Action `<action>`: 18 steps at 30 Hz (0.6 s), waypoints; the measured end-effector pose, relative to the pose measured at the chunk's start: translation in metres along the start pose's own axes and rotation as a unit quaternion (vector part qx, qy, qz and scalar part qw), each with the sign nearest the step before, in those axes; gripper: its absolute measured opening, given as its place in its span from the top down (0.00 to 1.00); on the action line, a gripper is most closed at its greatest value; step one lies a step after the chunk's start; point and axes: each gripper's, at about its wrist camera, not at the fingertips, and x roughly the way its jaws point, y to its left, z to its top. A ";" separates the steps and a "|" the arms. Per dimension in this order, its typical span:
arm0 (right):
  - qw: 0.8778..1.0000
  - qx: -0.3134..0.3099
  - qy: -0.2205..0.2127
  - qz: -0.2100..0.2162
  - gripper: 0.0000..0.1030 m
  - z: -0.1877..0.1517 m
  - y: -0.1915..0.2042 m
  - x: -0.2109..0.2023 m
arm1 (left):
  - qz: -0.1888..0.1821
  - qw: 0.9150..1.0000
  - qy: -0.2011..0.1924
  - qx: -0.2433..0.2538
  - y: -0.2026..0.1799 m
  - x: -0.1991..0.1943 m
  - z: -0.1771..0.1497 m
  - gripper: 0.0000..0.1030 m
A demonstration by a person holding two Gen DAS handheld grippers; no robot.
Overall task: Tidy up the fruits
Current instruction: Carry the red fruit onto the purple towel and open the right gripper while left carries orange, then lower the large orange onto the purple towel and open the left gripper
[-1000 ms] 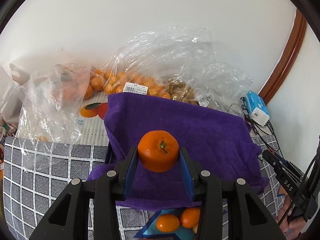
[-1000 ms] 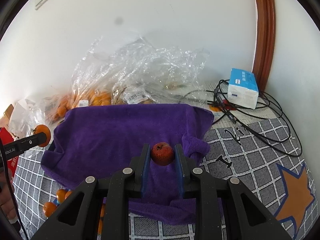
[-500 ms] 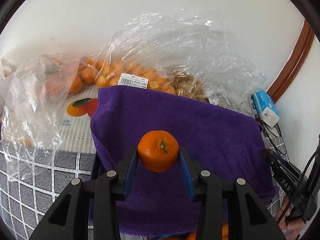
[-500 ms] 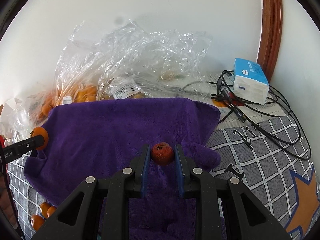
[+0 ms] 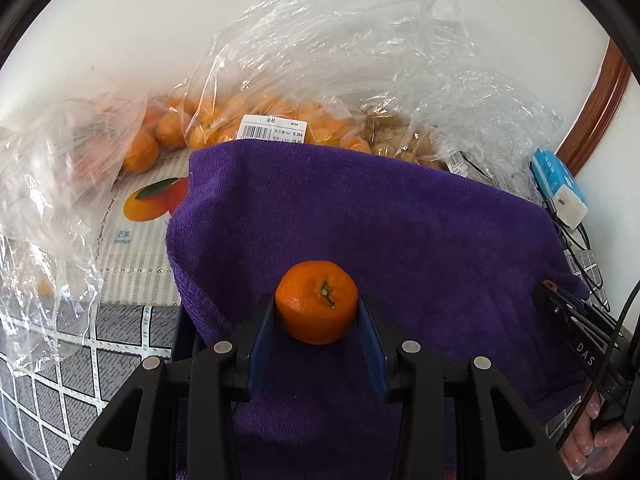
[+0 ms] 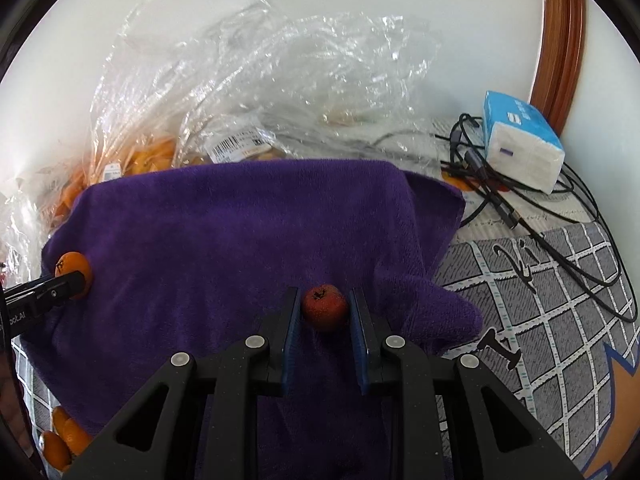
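My left gripper (image 5: 317, 308) is shut on an orange mandarin (image 5: 316, 301) and holds it over the purple towel (image 5: 360, 216). It also shows at the left of the right wrist view (image 6: 70, 276). My right gripper (image 6: 324, 308) is shut on a small red fruit (image 6: 324, 307) over the same towel (image 6: 240, 232), near its right edge. The right gripper shows at the right edge of the left wrist view (image 5: 560, 304).
Clear plastic bags of oranges (image 5: 256, 116) lie against the wall behind the towel. A blue tissue pack (image 6: 520, 148) and black cables (image 6: 560, 208) lie at the right. Loose mandarins (image 6: 60, 440) lie at the towel's front left. A checkered cloth (image 6: 540, 320) covers the table.
Both grippers have moved forward over the purple towel, each still holding its fruit. The towel and the bags now look closer.
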 end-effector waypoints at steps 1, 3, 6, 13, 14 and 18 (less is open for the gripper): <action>1.000 0.001 0.001 0.000 0.77 -0.001 -0.001 0.002 | 0.001 1.000 0.000 0.002 -0.001 0.000 0.000 0.62; 1.000 -0.003 -0.003 -0.004 0.77 -0.002 0.000 0.002 | 0.003 1.000 0.000 0.004 -0.002 0.000 0.000 0.62; 1.000 -0.012 -0.001 -0.009 0.77 -0.001 0.003 0.003 | 0.003 1.000 -0.001 0.005 -0.002 0.000 0.000 0.62; 1.000 -0.016 0.009 -0.014 0.67 -0.001 0.005 0.002 | 0.006 1.000 0.001 0.004 -0.005 0.004 0.001 0.61; 1.000 -0.017 0.010 -0.011 0.65 -0.001 0.005 0.001 | 0.006 1.000 0.003 0.005 -0.006 0.004 0.001 0.60; 1.000 -0.024 0.010 -0.005 0.46 -0.006 0.011 -0.015 | 0.001 1.000 0.001 0.011 -0.010 -0.003 0.002 0.49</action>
